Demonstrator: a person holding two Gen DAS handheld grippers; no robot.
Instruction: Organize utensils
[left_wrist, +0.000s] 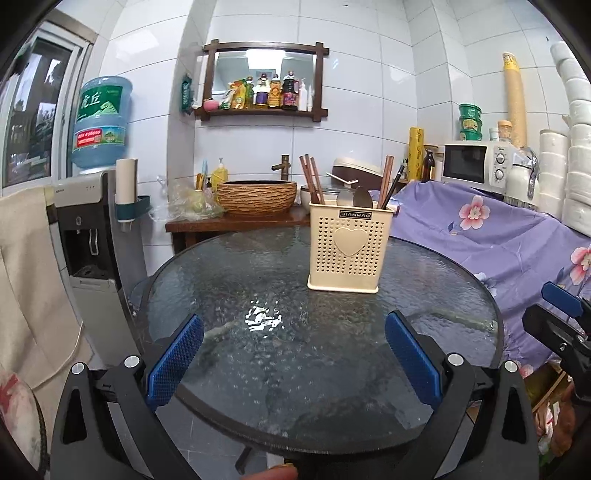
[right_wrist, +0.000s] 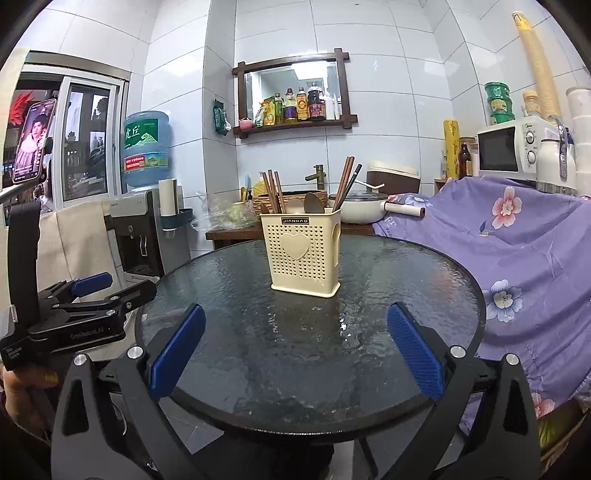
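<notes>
A cream perforated utensil holder (left_wrist: 347, 247) (right_wrist: 303, 251) with a heart on its front stands upright on the round glass table (left_wrist: 258, 350) (right_wrist: 295, 350). Brown chopsticks (left_wrist: 312, 181) (right_wrist: 272, 190) lean in its left side, metal spoons (left_wrist: 356, 197) (right_wrist: 306, 205) show in the middle, and more chopsticks (left_wrist: 388, 177) (right_wrist: 345, 181) stand at its right. My left gripper (left_wrist: 295, 325) is open over the table's near edge, nothing between its blue pads. My right gripper (right_wrist: 295, 317) is open too, with the holder well beyond it. The left gripper also shows from the side in the right wrist view.
A water dispenser (left_wrist: 88, 229) (right_wrist: 140, 229) stands left of the table. A purple flowered cloth (left_wrist: 498, 236) (right_wrist: 517, 240) covers furniture at the right, with a microwave (left_wrist: 476, 162) (right_wrist: 513, 147) above. A woven basin (left_wrist: 256, 195), a pot (right_wrist: 362, 208) and a wall shelf (left_wrist: 264, 92) lie behind.
</notes>
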